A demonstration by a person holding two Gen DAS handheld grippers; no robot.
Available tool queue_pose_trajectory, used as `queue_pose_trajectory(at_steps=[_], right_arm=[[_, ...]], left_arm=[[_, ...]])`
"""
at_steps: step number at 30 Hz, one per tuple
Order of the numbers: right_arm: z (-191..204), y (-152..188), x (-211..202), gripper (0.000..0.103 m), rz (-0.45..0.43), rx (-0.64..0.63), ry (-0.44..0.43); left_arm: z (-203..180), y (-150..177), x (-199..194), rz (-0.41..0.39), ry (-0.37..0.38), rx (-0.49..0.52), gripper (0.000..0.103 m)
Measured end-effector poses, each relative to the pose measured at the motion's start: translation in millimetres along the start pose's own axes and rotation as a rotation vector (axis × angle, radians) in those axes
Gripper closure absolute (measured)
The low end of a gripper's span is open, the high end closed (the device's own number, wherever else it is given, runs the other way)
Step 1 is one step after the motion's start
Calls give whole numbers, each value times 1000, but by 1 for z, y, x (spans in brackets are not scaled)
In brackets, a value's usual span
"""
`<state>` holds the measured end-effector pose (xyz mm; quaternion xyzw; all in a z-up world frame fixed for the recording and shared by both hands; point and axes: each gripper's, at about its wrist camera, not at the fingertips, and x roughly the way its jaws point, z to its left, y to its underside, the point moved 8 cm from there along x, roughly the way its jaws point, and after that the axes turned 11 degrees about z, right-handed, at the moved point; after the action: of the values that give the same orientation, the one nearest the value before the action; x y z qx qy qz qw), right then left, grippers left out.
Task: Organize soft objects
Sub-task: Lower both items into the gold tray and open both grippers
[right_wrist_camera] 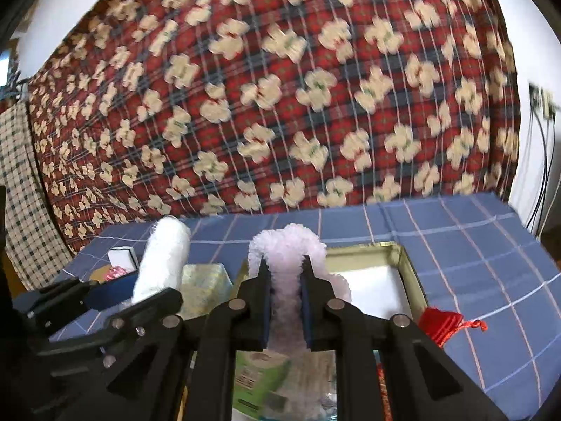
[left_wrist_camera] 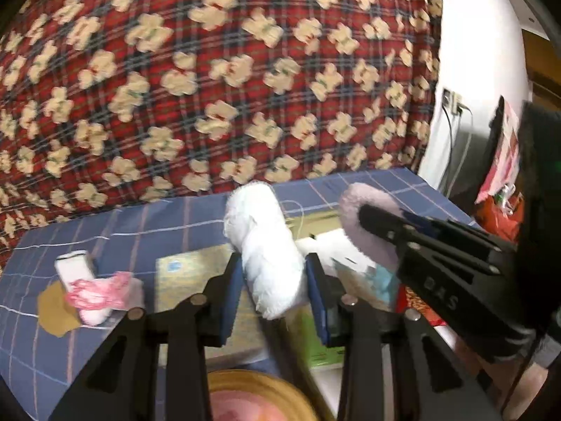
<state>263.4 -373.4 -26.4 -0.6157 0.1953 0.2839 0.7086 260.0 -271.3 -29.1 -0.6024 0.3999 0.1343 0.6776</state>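
White fluffy sock (left_wrist_camera: 266, 245): left view alone shows pink-white bundle (left_wrist_camera: 98, 289).

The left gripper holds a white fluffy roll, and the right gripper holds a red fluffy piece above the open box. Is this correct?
Not quite. The right gripper is shut on a pale lilac fluffy piece, not a red one, as the right wrist view shows. The left gripper does hold the white fluffy roll, near the open box.

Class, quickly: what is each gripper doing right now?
Left gripper: shut on the white fluffy sock.
Right gripper: shut on the pale pink fluffy sock.
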Motion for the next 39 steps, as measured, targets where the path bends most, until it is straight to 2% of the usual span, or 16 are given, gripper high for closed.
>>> queue_pose_trajectory(at_steps=[5, 7, 14, 19, 24, 25, 26, 27, 28, 29, 31, 36, 39], right_arm=[[-18, 2, 11, 88, 79, -1, 37], [-25, 1, 16, 88, 120, 11, 26], [-41, 4, 34, 87, 215, 36, 45], [-46, 5, 38, 87, 241, 43, 66], [-50, 5, 39, 85, 243, 57, 80], [-51, 5, 39, 81, 240, 62, 86], [-52, 4, 39, 74, 239, 66, 88], [-53, 4, 39, 70, 238, 73, 88], [-54, 4, 39, 61, 239, 78, 85], [-54, 4, 37, 52, 235, 84, 81], [-56, 3, 33, 45, 217, 94, 84], [-57, 3, 26, 43, 201, 115, 90], [-56, 2, 22, 43, 186, 135, 91]], left_arm=[[-23, -1, 24, 72, 37, 33, 69], [-29, -1, 35, 114, 78, 20, 69], [-39, 3, 53, 181, 77, 40, 69], [-48, 8, 65, 236, 84, 79, 68], [-54, 10, 66, 243, 78, 97, 66], [-55, 9, 65, 238, 72, 104, 61], [-56, 9, 63, 234, 59, 113, 47], [-57, 9, 61, 229, 47, 117, 39], [-57, 9, 59, 221, 40, 118, 28], [-57, 8, 56, 206, 34, 120, 26], [-58, 7, 48, 180, 17, 136, 26], [-50, 6, 27, 121, -11, 141, 21], [-41, 6, 11, 91, 5, 120, 18]])
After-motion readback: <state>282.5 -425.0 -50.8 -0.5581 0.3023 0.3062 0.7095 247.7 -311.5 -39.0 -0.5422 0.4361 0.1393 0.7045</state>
